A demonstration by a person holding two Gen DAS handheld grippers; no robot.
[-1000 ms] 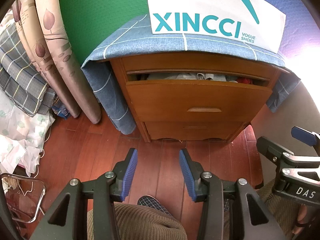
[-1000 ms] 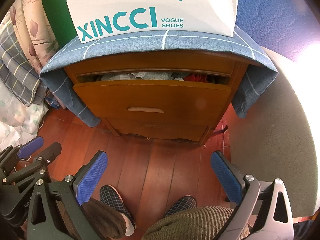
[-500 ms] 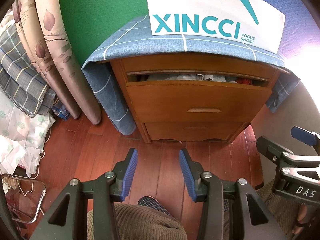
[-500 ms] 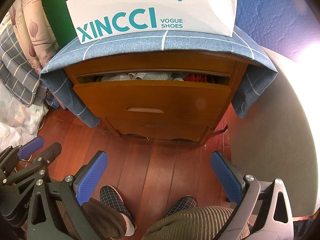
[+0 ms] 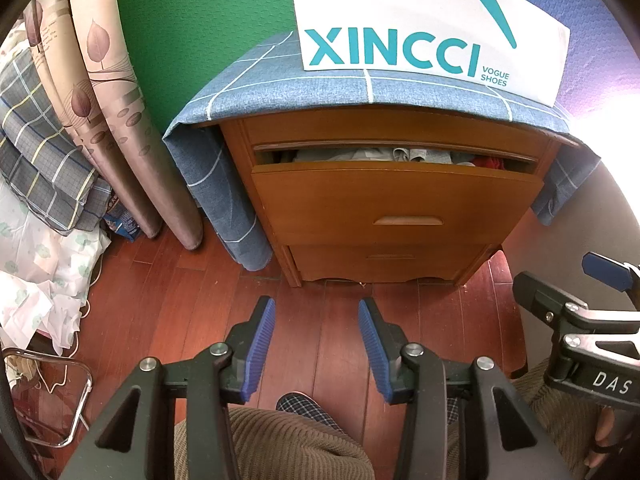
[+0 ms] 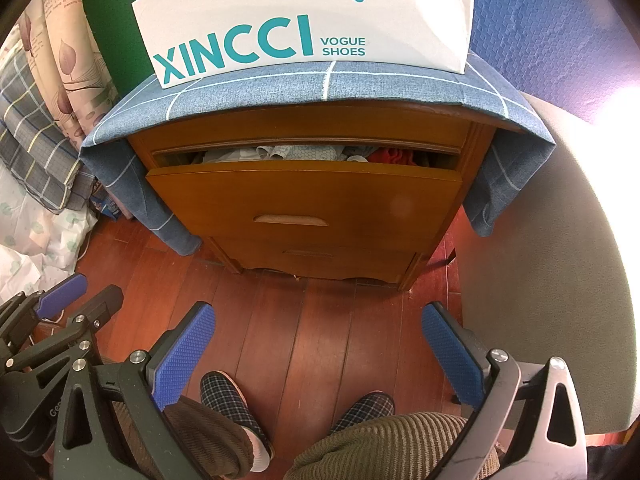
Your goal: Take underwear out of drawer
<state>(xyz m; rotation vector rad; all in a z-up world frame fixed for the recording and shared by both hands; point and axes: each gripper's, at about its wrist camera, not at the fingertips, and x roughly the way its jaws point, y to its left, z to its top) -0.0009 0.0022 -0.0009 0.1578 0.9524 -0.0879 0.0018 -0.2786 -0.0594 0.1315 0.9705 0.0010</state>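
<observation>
- Nothing shifted since a second ago: both grippers parked in the same spots above the floorboards, nightstand and its contents unchanged.
- Left gripper (image 5: 316,312) released, blue pads parted by a moderate gap, nothing between them but red-brown wooden floor (image 5: 168,304); aimed toward 12 o'clock at the wooden nightstand (image 5: 396,200).
- Right gripper (image 6: 318,320) released too, spread much wider, empty, hovering over the same planks well short of the cabinet.
- Top drawer (image 6: 304,196) pulled out a little, front panel tipped forward, narrow slot open along its upper edge.
- Underwear (image 6: 296,152) lying inside that slot at 12 o'clock in the right wrist view: pale grey-blue folded pieces in the middle, a red garment (image 6: 394,157) just beside them toward 1 o'clock. Same pile seen in the left wrist view (image 5: 400,155), untouched by either tool.
- Lower drawer (image 5: 388,260) shut beneath.
- Blue checked cloth (image 5: 280,88) draped over the cabinet top, hanging down both sides.
- White XINCCI shoe bag (image 6: 304,12) standing on that cloth at 12 o'clock.
- Rolled patterned bedding (image 5: 108,92) leaning at 10 o'clock against the green wall, plaid fabric (image 5: 44,160) stacked beside it at 9 o'clock.
- Checked slippers (image 6: 224,396) and corduroy trouser legs at 6 o'clock, under the tools.
</observation>
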